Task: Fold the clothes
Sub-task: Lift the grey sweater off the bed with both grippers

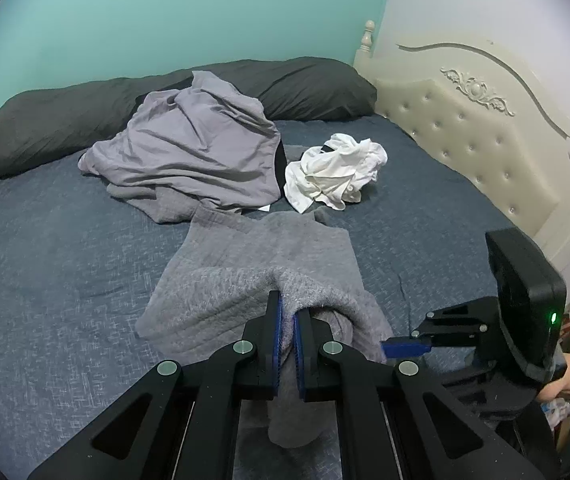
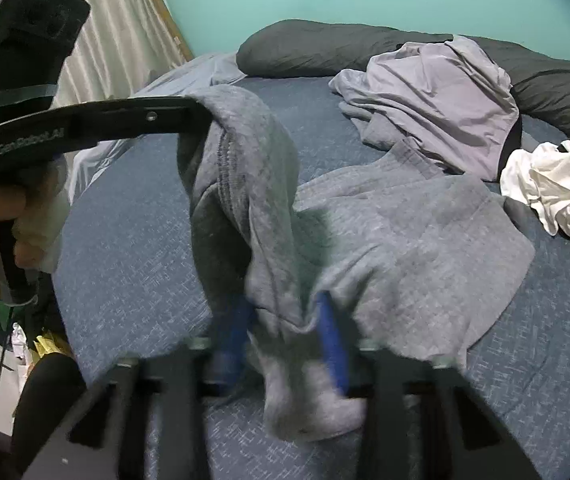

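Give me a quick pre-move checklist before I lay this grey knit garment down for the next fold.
1. Left gripper clamped on the grey knit garment: ok, fabric pinched between closed pads.
2. Right gripper grip: cannot tell, fabric lies between the blue pads but the view is blurred.
3. Garment's far part flat on the bed: ok.
4. Landing area free of the lilac garment and white garment: ok, both lie farther back.
5. Near edge even between the grippers: not ok, it hangs bunched.

Black hand-held gripper (image 1: pixel 288 320), blue pads (image 1: pixel 278 332)
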`<state>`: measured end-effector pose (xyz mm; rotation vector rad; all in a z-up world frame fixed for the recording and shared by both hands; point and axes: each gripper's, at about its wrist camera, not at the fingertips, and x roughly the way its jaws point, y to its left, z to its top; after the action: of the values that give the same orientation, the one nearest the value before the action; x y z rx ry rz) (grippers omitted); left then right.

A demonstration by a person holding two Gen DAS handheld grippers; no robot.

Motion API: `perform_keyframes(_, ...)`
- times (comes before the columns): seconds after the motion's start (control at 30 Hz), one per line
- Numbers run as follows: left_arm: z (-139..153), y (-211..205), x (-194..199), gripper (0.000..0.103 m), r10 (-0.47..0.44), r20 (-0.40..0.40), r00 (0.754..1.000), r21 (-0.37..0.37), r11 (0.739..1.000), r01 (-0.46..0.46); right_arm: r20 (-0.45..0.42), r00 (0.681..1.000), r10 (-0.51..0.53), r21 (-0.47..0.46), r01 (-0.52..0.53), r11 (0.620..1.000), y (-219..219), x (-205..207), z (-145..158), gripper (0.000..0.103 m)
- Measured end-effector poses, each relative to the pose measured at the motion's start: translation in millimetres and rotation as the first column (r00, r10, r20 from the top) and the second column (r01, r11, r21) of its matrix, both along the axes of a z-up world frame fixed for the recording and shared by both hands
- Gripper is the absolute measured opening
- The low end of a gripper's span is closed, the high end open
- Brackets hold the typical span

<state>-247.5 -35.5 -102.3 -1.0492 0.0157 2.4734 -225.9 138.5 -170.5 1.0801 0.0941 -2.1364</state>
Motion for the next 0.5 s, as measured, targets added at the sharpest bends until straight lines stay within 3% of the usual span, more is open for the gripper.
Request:
perform_keyframes(0.1,-5,-4,0,0.006,0.003,0.003,1.0,-0.007,1.0,-0.003,-0.004,0.999,-0.04,-0.036,0.04,0.999,9,-6,4,0.01)
perform_keyframes(0.27,-27,-11,2,0.008,-0.023,0.071,0.997,-0.031,0.999,0.026,-0.016,0.992,-0.123,-0.063,0.122,0.991,29,-22,20,0.009)
perform_keyframes(0.4,-40,-17,20,0.021,-0.051,0.087,0.995,-0.048,0.997,0.055,-0.011,0.987,-0.16,-0.063,0.159,0.985,40,-36,32,0.008)
perform_keyframes(0.5,-47,-23,39,0.024,-0.057,0.091,0.994,-0.072,0.995,0.064,-0.015,0.986,-0.167,-0.056,0.166,0.985,43,-41,40,0.008)
